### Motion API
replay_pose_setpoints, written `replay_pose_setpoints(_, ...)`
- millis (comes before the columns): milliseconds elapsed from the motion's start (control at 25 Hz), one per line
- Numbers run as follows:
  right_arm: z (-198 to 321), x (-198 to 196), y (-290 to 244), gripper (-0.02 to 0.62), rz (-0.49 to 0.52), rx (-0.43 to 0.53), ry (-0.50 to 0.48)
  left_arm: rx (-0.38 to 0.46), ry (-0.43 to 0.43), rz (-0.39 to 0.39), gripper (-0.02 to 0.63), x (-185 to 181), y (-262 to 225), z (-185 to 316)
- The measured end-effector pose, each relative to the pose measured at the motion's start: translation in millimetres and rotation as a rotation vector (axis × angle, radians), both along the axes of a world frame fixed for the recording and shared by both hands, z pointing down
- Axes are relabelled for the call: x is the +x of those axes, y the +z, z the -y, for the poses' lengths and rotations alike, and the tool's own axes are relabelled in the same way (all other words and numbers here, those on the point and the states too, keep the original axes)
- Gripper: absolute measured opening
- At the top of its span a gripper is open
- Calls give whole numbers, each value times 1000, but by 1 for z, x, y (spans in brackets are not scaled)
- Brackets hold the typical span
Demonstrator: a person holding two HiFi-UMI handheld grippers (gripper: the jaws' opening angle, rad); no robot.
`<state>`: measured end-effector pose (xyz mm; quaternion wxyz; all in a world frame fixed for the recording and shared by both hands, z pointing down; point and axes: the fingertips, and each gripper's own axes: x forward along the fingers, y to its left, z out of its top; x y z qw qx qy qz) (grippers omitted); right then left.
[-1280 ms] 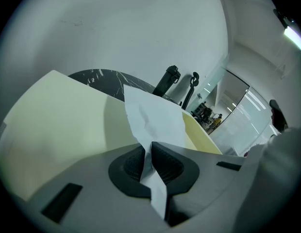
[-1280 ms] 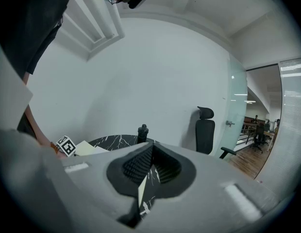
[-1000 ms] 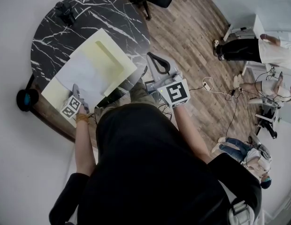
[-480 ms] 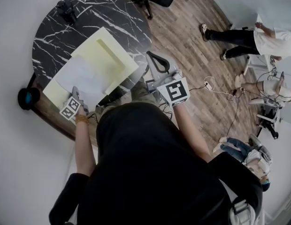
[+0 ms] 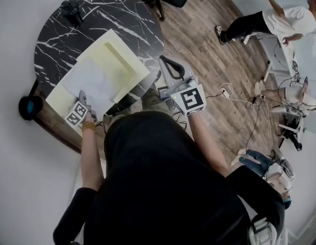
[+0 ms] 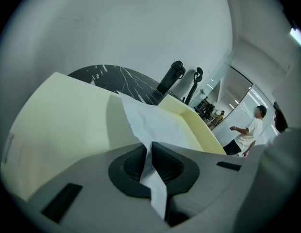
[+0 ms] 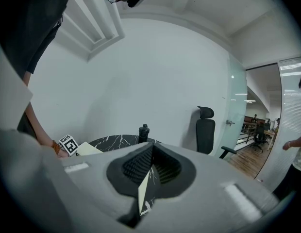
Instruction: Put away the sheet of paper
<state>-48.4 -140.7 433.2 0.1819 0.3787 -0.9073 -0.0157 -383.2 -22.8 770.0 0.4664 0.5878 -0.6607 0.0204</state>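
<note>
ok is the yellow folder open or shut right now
Open: the yellow folder lies spread on the table, inside up, with the sheet of paper lying across it, one edge pinched in the left gripper.

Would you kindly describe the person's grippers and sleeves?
The left gripper and right gripper are light grey with black ribbed pads; each carries a white cube with black square markers. The person wears a black top, forearms bare, and an orange band at the left wrist.
</note>
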Motion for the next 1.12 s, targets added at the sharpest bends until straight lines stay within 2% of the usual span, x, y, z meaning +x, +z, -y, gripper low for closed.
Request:
replay_pose_setpoints(240, 1, 4, -1, -2, -3, 8, 6, 13, 37, -23, 8, 23, -3, 20)
replay_pose_setpoints(600, 0, 8, 2, -2, -2, -4, 19, 39, 9, -101, 8, 50, -6, 37)
replay_pose_setpoints(1120, 0, 20, 3, -2, -6, -4, 42, 45, 40, -119, 8, 75, -8, 62)
